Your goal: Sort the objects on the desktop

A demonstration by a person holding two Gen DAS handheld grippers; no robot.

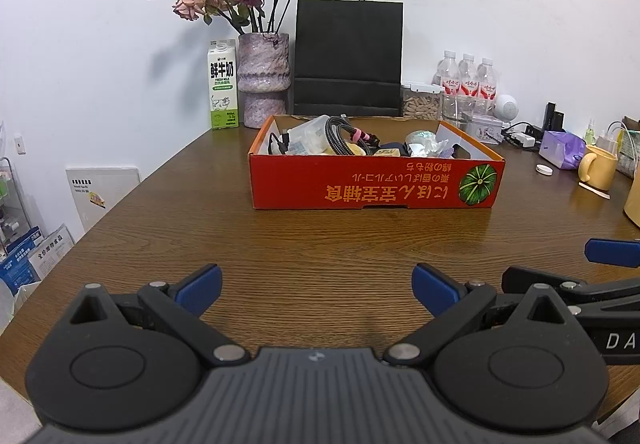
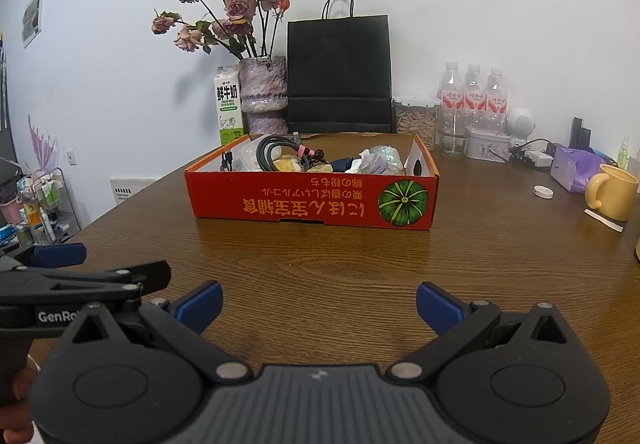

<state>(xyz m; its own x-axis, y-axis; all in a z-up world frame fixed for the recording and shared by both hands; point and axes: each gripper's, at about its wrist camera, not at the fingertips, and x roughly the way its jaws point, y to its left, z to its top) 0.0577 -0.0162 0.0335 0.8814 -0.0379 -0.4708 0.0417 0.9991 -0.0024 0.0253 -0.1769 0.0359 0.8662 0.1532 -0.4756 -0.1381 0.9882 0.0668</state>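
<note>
A red cardboard box (image 1: 372, 186) with a pumpkin picture stands on the wooden table (image 1: 280, 252); it also shows in the right wrist view (image 2: 312, 202). It holds a coiled black cable (image 1: 340, 134), a clear plastic tub (image 1: 310, 132), crumpled wrappers (image 1: 426, 142) and other small items. My left gripper (image 1: 318, 290) is open and empty, low over the table well short of the box. My right gripper (image 2: 320, 306) is open and empty too, beside the left one. The right gripper's fingers (image 1: 612, 252) show at the left view's right edge.
At the back stand a milk carton (image 1: 223, 84), a vase of dried roses (image 1: 264, 80), a black paper bag (image 1: 348, 58), a jar (image 1: 420, 102) and water bottles (image 1: 468, 78). On the right lie a yellow mug (image 1: 598, 166), a purple pouch (image 1: 562, 148), a white cap (image 1: 544, 169) and chargers.
</note>
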